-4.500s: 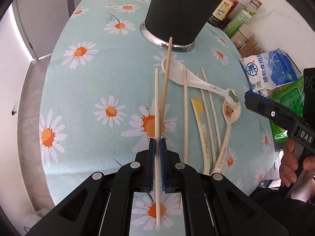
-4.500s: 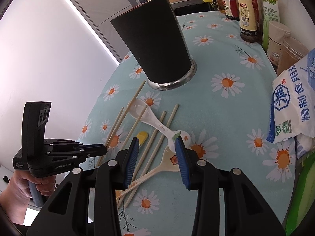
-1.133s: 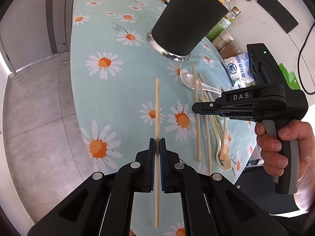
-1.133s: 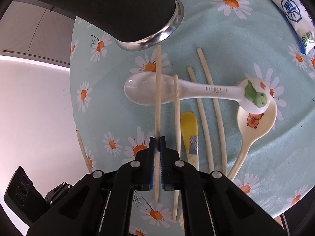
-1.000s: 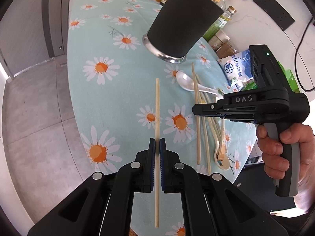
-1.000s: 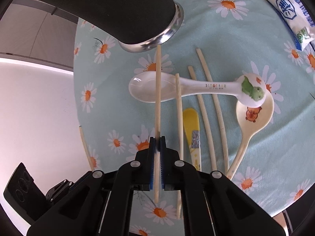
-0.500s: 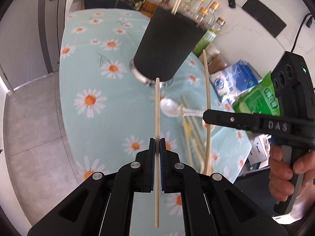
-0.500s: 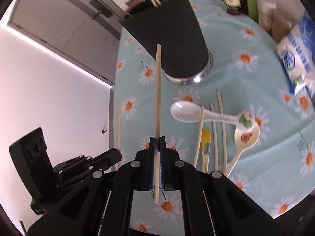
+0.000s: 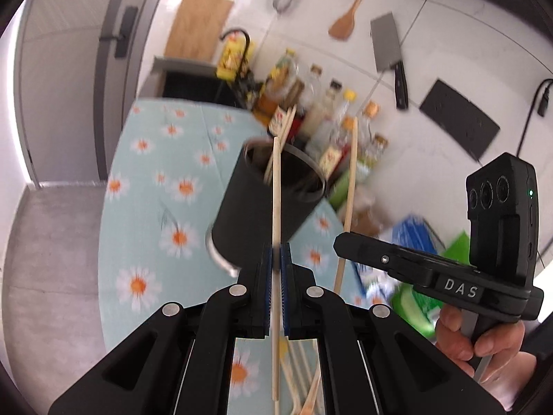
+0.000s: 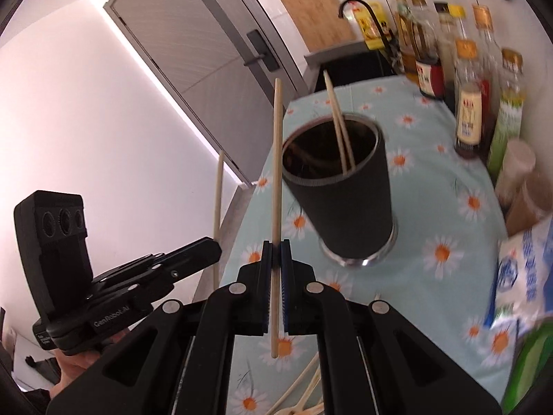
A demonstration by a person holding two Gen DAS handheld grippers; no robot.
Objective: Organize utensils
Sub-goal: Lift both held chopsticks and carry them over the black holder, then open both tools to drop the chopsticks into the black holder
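Left wrist view: the left tongs [image 9: 276, 259] clench a chopstick [image 9: 275, 186] raised before the black holder [image 9: 266, 204]. Right wrist view: the right tongs [image 10: 275, 256] grip another chopstick [image 10: 276, 159] left of the holder [image 10: 345, 200]. Carrying step; next, I judge, tip each over the rim and release.

Our left claw [image 9: 275, 259] is clamped on a chopstick [image 9: 275, 186] that runs straight ahead from between the pads, its far end lying across the mouth of the black utensil holder [image 9: 266, 204] just ahead of the claw. The holder stands on the daisy-patterned surface [image 9: 145, 186] with a few utensils poking out of it. To the right of our claw, the right claw [image 9: 340, 242] is pinched on a second chopstick [image 9: 349, 186], tilted slightly, beside the holder. A hand [image 9: 484, 335] grips its handle at lower right. Blurred bottles [image 9: 331, 128] stand beyond the holder.
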